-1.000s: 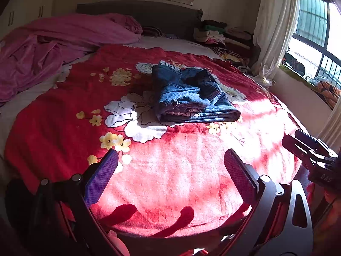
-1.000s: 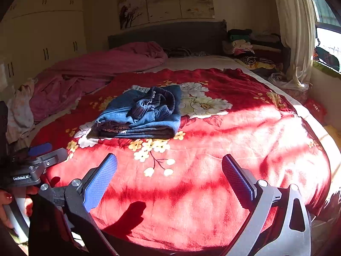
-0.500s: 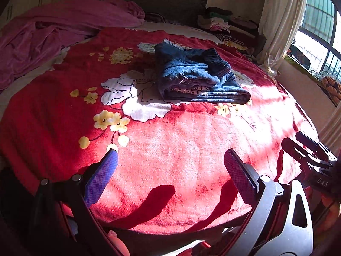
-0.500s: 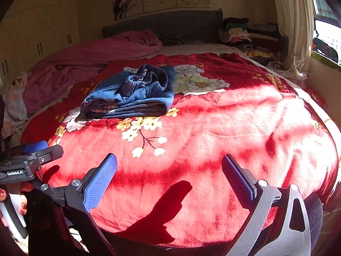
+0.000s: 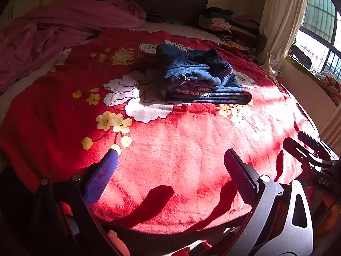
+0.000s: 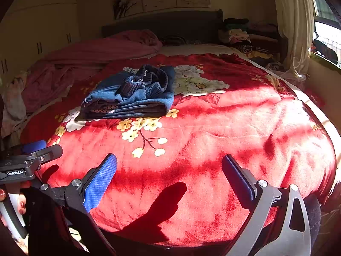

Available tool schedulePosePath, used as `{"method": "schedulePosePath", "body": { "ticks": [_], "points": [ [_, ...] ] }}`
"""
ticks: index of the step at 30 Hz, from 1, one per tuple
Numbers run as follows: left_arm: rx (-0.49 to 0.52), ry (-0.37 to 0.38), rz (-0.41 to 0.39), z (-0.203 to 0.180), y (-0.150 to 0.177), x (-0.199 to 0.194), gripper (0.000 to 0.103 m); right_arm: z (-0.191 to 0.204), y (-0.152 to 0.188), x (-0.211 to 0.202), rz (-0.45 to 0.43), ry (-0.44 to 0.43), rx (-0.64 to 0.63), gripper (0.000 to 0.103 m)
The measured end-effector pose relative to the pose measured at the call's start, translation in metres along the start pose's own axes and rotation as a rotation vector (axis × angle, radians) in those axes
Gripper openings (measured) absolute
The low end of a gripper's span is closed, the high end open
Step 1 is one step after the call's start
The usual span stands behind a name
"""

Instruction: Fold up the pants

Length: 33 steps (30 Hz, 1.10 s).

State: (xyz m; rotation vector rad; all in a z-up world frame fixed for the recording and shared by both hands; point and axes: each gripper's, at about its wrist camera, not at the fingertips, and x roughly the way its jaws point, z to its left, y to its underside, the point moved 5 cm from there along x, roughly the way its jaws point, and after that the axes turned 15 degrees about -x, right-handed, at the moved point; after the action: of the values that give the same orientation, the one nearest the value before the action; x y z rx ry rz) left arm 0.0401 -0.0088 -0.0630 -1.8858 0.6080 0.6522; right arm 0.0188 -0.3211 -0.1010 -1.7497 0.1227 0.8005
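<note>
Blue pants (image 5: 198,79) lie folded in a thick bundle on the red flowered blanket (image 5: 181,149), past the middle of the bed; they also show in the right wrist view (image 6: 132,93) at upper left. My left gripper (image 5: 170,160) is open and empty, over the near edge of the bed, well short of the pants. My right gripper (image 6: 169,164) is open and empty, also over the near edge, to the right of the pants. The left gripper shows at the left edge of the right wrist view (image 6: 29,162).
A crumpled pink quilt (image 5: 53,32) lies at the bed's far left. A dark headboard (image 6: 162,23) and a pile of clothes (image 6: 243,36) stand at the back. A curtain (image 6: 292,25) and window are at the right. White wardrobes (image 6: 38,27) stand on the left.
Both grippers have moved forward and a little lower over the near edge of the bed. The pants have not moved. Both grippers stay open.
</note>
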Motion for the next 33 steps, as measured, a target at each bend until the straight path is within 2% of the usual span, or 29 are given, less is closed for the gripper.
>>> {"method": "schedulePosePath", "body": {
  "ticks": [33],
  "points": [
    [0.002,-0.049,0.013,0.0022,0.0004,-0.0020,0.093,0.0042,-0.0020,-0.0016,0.003,-0.005,-0.010,0.098]
  ]
}}
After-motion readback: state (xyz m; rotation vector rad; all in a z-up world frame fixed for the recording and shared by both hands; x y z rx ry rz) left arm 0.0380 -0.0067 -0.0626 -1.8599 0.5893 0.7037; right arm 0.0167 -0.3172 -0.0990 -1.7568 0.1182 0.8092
